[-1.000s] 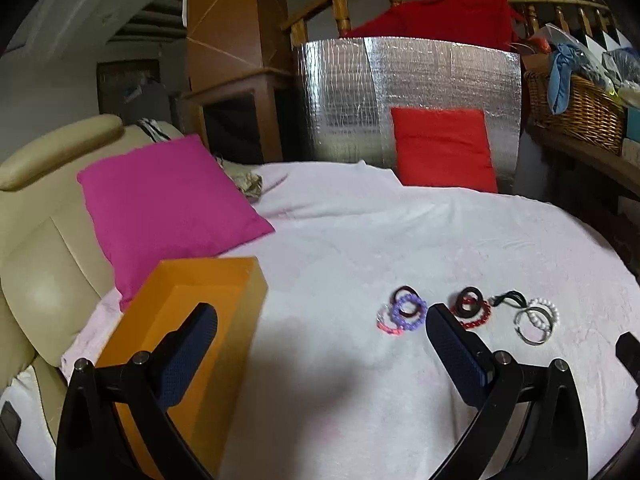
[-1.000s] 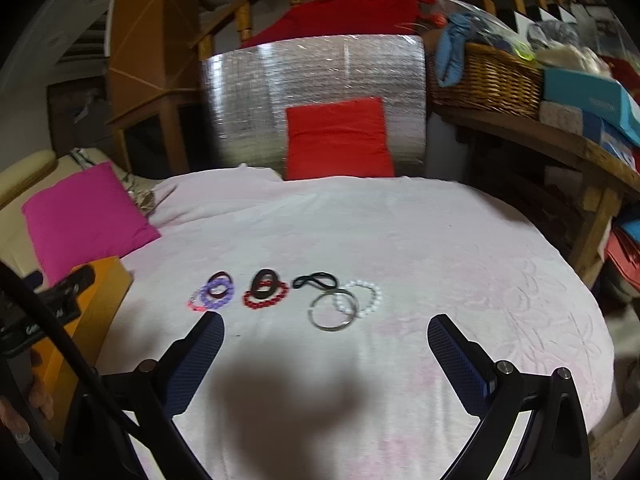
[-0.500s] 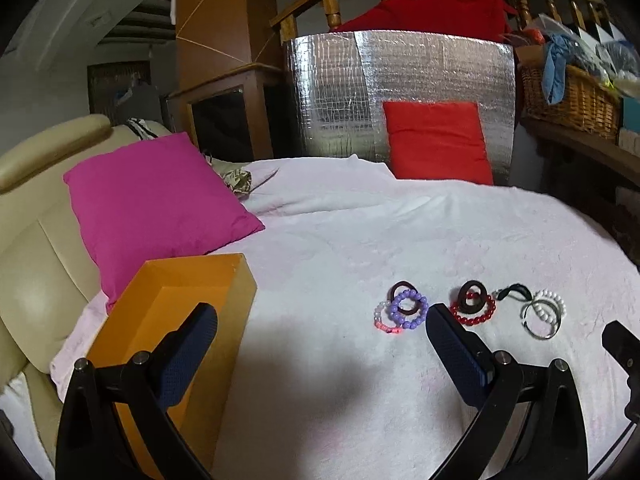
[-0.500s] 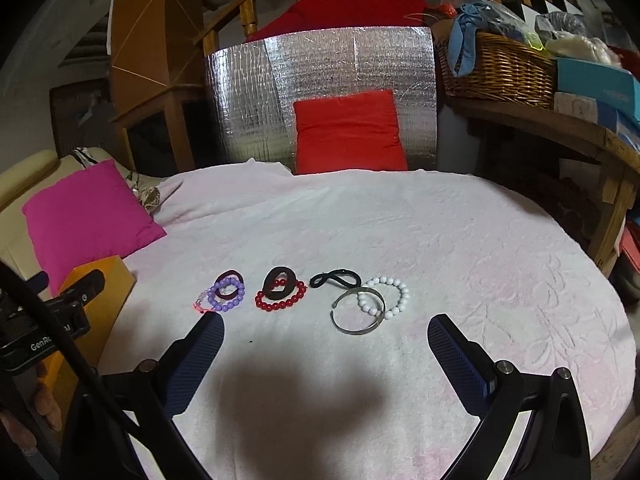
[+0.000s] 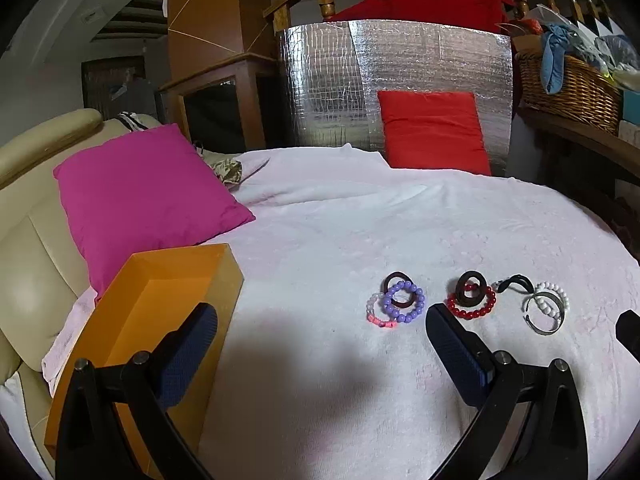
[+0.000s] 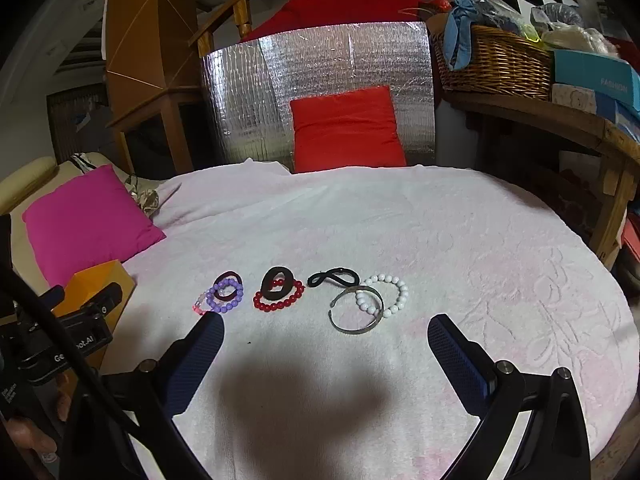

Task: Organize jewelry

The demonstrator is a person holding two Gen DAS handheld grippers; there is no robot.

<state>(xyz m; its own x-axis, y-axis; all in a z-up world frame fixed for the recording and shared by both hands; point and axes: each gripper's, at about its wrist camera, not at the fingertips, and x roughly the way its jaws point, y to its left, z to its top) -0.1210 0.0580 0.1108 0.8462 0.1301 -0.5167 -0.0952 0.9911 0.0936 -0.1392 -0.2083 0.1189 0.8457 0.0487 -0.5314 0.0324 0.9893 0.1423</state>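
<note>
Several bracelets lie in a row on the white cloth: a purple bead bracelet [image 6: 225, 300] with a pink one and a dark ring, a red bead bracelet [image 6: 279, 301] under a black ring, a black band [image 6: 333, 277], a metal bangle [image 6: 356, 310] and a white bead bracelet [image 6: 386, 294]. They also show in the left wrist view, purple [image 5: 403, 307], red [image 5: 471, 306], bangle [image 5: 545, 316]. An open orange box [image 5: 160, 320] stands at the left. My left gripper [image 5: 320, 334] is open and empty between box and bracelets. My right gripper [image 6: 325, 338] is open and empty just before the bangle.
A pink pillow [image 5: 144, 196] lies on a beige sofa [image 5: 24, 240] behind the box. A red cushion [image 6: 346, 128] leans on a silver foil panel [image 6: 320, 92] at the back. A wicker basket [image 6: 496, 64] and boxes sit on a wooden shelf at the right.
Both grippers have moved forward a little toward the bracelets, which now look closer. Nothing has been taken hold of.
</note>
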